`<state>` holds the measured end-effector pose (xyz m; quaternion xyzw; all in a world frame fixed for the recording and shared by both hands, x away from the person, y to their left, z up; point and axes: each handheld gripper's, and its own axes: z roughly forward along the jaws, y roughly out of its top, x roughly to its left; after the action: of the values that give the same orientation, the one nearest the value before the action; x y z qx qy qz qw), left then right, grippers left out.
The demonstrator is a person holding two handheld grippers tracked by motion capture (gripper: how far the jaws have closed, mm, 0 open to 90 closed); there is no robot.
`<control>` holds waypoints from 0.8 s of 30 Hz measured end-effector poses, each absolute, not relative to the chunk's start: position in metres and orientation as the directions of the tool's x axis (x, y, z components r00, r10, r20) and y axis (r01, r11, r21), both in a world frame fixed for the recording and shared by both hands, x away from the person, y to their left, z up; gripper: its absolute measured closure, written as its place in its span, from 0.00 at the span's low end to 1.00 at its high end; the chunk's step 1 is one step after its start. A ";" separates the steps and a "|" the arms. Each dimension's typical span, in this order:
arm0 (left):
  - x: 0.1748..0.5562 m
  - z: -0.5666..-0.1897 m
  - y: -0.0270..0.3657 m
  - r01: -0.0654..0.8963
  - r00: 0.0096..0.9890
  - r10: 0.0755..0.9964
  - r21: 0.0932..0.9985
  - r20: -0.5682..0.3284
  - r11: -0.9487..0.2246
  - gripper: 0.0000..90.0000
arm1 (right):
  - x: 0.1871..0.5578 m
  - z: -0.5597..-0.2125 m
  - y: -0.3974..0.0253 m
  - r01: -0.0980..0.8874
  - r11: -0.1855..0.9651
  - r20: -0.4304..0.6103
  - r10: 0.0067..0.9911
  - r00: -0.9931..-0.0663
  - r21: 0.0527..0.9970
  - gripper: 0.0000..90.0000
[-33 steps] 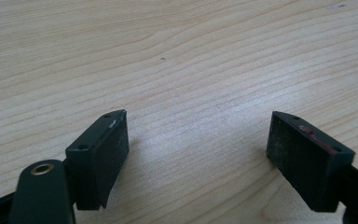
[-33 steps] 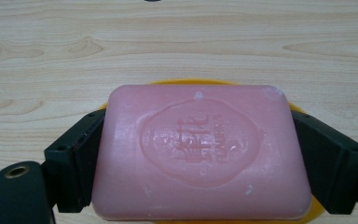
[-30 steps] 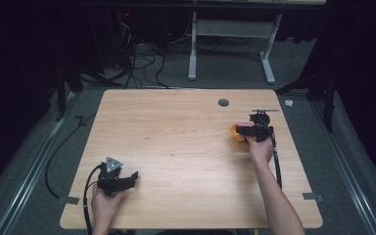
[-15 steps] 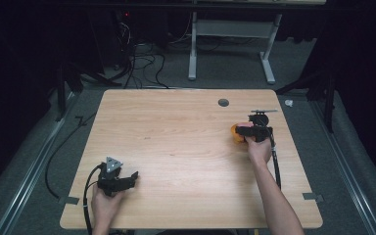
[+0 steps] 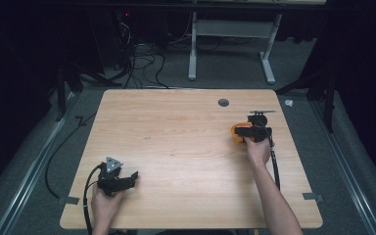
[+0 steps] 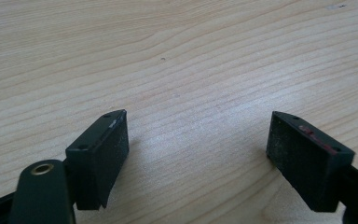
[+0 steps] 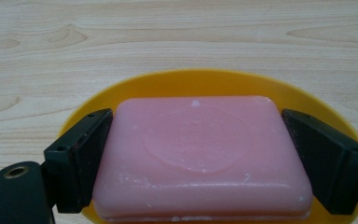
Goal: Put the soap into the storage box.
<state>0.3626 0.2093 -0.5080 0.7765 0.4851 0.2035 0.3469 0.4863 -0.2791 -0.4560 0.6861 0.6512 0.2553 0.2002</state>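
High view first, from the left: our left claw [image 5: 127, 180] rests near the front-left corner of the pale wooden bench [image 5: 176, 147], well apart from the round yellow plastic dish [image 5: 236, 131], which we take as our landmark. In the left gripper view that claw [image 6: 198, 154] stands wide open with nothing between its two black pads but bare wood grain, so we judge it has no part in the work yet.

Moving right, the yellow dish sits toward the bench's right side, and our right claw [image 5: 245, 131] is on it. In the right gripper view the pink rectangular bar of soap [image 7: 203, 156] lies in the yellow dish [image 7: 205, 81], and the right claw [image 7: 196, 158] has its pads pressed against the two short ends of the bar, closed to the bar's length. We cannot tell whether the bar is lifted or lying on the dish floor.

We judge the grip is made and the carrying is what remains: the soap is not yet out of the dish.

Around the dish there is little. A small dark round hole [image 5: 223, 102] in the bench lies just beyond it, and a tangle of black cables [image 5: 137, 63] and a grey metal table frame [image 5: 230, 44] stand on the floor well beyond. Nothing on the bench blocks the way; soap may slip between the pads.
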 end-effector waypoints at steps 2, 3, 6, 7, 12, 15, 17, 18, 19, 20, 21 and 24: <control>0.363 -0.508 0.209 0.612 0.447 0.894 0.736 -0.020 -0.289 0.24 | 0.486 -0.456 -0.279 0.790 -0.070 0.089 0.996 0.020 0.609 0.14; 0.363 -0.508 0.209 0.612 0.447 0.894 0.736 -0.020 -0.289 0.24 | 0.486 -0.456 -0.279 0.791 -0.070 0.088 0.996 0.020 0.608 0.14; 0.363 -0.508 0.209 0.612 0.447 0.894 0.736 -0.020 -0.290 0.24 | 0.486 -0.456 -0.279 0.789 -0.069 0.090 0.996 0.017 0.611 0.14; 0.363 -0.508 0.209 0.612 0.447 0.894 0.736 -0.020 -0.289 0.24 | 0.486 -0.456 -0.279 0.789 -0.069 0.090 0.996 0.017 0.611 0.14; 0.363 -0.508 0.209 0.612 0.447 0.894 0.736 -0.020 -0.290 0.24 | 0.482 -0.452 -0.280 0.775 -0.064 0.092 0.996 0.007 0.629 0.14; 0.363 -0.508 0.209 0.612 0.447 0.894 0.736 -0.020 -0.290 0.24 | 0.479 -0.447 -0.282 0.761 -0.073 0.108 0.994 0.003 0.644 0.15; 0.363 -0.508 0.209 0.612 0.447 0.894 0.736 -0.020 -0.290 0.24 | 0.477 -0.444 -0.284 0.754 -0.073 0.116 0.993 -0.004 0.652 0.15; 0.363 -0.508 0.209 0.612 0.447 0.894 0.736 -0.020 -0.290 0.24 | 0.477 -0.443 -0.284 0.750 -0.069 0.116 0.993 -0.010 0.657 0.16; 0.363 -0.508 0.209 0.612 0.447 0.894 0.736 -0.020 -0.290 0.24 | 0.476 -0.441 -0.284 0.748 -0.064 0.115 0.993 -0.016 0.660 0.16; 0.363 -0.508 0.209 0.612 0.446 0.895 0.737 -0.021 -0.288 0.24 | 0.475 -0.440 -0.283 0.746 -0.065 0.118 0.993 -0.019 0.663 0.16; 0.363 -0.508 0.209 0.612 0.446 0.895 0.737 -0.021 -0.288 0.24 | 0.474 -0.439 -0.283 0.741 -0.060 0.116 0.993 -0.025 0.668 0.16; 0.363 -0.508 0.209 0.612 0.446 0.895 0.736 -0.021 -0.288 0.24 | 0.471 -0.437 -0.283 0.735 -0.055 0.117 0.993 -0.033 0.676 0.16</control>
<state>0.3625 0.2093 -0.5081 0.7764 0.4852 0.2035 0.3469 0.4712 -0.2829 -0.4373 0.6613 0.6531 0.3001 0.2147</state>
